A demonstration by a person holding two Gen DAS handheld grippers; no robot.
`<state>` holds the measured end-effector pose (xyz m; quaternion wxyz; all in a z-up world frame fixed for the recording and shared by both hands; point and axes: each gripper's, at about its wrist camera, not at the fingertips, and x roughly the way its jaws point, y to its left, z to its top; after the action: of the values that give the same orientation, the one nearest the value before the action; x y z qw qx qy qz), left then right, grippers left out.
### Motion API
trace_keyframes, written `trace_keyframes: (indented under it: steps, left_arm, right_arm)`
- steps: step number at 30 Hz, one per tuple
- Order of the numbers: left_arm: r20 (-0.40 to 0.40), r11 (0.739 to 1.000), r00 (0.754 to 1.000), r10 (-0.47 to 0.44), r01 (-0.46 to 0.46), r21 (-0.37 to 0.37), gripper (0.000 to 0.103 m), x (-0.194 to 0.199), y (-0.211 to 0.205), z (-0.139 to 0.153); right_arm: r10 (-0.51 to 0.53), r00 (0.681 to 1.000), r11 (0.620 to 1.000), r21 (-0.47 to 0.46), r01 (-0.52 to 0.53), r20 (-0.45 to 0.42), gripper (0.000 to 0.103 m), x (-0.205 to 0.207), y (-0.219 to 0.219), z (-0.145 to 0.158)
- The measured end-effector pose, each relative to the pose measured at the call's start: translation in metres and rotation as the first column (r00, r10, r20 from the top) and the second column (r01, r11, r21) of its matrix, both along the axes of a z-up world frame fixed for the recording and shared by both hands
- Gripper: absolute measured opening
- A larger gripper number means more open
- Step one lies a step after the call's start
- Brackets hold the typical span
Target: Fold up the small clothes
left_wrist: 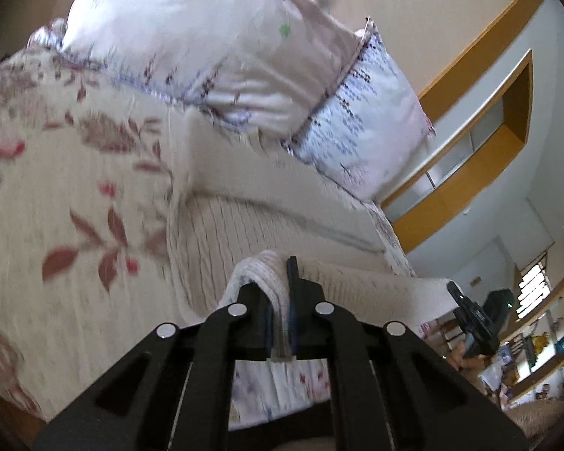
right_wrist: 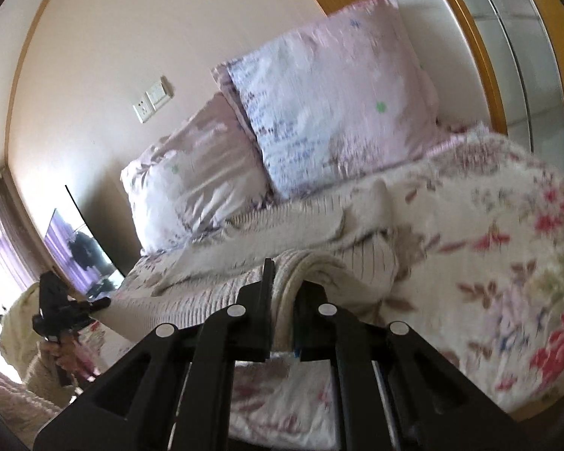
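Note:
A cream ribbed knit garment [left_wrist: 244, 225] lies stretched across the floral bedspread [left_wrist: 56, 173]. My left gripper [left_wrist: 280, 289] is shut on one bunched edge of the garment, lifted off the bed. My right gripper [right_wrist: 287, 297] is shut on another edge of the same garment [right_wrist: 244, 248]. The right gripper shows far right in the left wrist view [left_wrist: 470, 319], and the left gripper shows far left in the right wrist view [right_wrist: 62, 308]. The garment hangs taut between them.
Two pink floral pillows [left_wrist: 214, 49] [right_wrist: 338, 86] lean at the head of the bed. A wooden-framed wardrobe [left_wrist: 488, 120] stands beyond them. A dark screen [right_wrist: 79, 248] and wall sockets [right_wrist: 152, 99] are on the far wall. Cluttered shelves [left_wrist: 537, 342] stand at right.

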<state>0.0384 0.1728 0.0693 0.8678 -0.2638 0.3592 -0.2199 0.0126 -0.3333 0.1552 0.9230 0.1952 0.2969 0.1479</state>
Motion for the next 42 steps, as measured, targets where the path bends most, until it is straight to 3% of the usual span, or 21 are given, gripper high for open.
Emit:
trace_keyframes:
  steps: [9, 14, 22, 25, 32, 38, 39, 42]
  left_arm:
    - [0.1, 0.984, 0.995, 0.021, -0.039, 0.172, 0.006, 0.045, -0.019, 0.042]
    - [0.147, 0.971, 0.988, 0.038, -0.072, 0.23, 0.006, 0.083, -0.029, 0.061]
    - [0.132, 0.971, 0.986, 0.105, -0.13, 0.199, 0.006, 0.153, -0.031, 0.067]
    - [0.088, 0.97, 0.987, 0.134, -0.148, 0.193, 0.006, 0.182, -0.031, 0.05]
    - [-0.107, 0.969, 0.978, 0.179, -0.156, 0.194, 0.006, 0.235, -0.025, -0.022]
    - [-0.158, 0.974, 0.972, 0.176, -0.148, 0.173, 0.007, 0.249, -0.027, -0.042]
    - [-0.171, 0.976, 0.969, 0.176, -0.149, 0.158, 0.007, 0.252, -0.028, -0.043]
    - [-0.203, 0.979, 0.962, 0.185, -0.162, 0.121, 0.01, 0.26, -0.029, -0.043]
  right_arm:
    - [-0.041, 0.997, 0.995, -0.089, 0.046, 0.058, 0.008, 0.041, 0.01, 0.011]
    - [-0.069, 0.995, 0.987, -0.142, 0.079, 0.077, 0.008, 0.078, 0.014, 0.017]
    - [-0.111, 0.989, 0.974, -0.186, 0.127, 0.093, 0.008, 0.138, 0.023, 0.014]
    - [-0.137, 0.99, 0.976, -0.163, 0.141, 0.041, 0.008, 0.164, 0.02, -0.003]
    - [-0.168, 0.956, 0.982, -0.122, 0.142, -0.241, 0.008, 0.22, 0.009, -0.08]
    - [-0.19, 0.929, 0.982, -0.062, 0.179, -0.319, 0.01, 0.239, 0.0, -0.095]
    - [-0.192, 0.923, 0.981, -0.041, 0.19, -0.332, 0.015, 0.246, -0.003, -0.097]
    - [-0.176, 0.919, 0.979, 0.037, 0.202, -0.354, 0.045, 0.263, -0.005, -0.1]
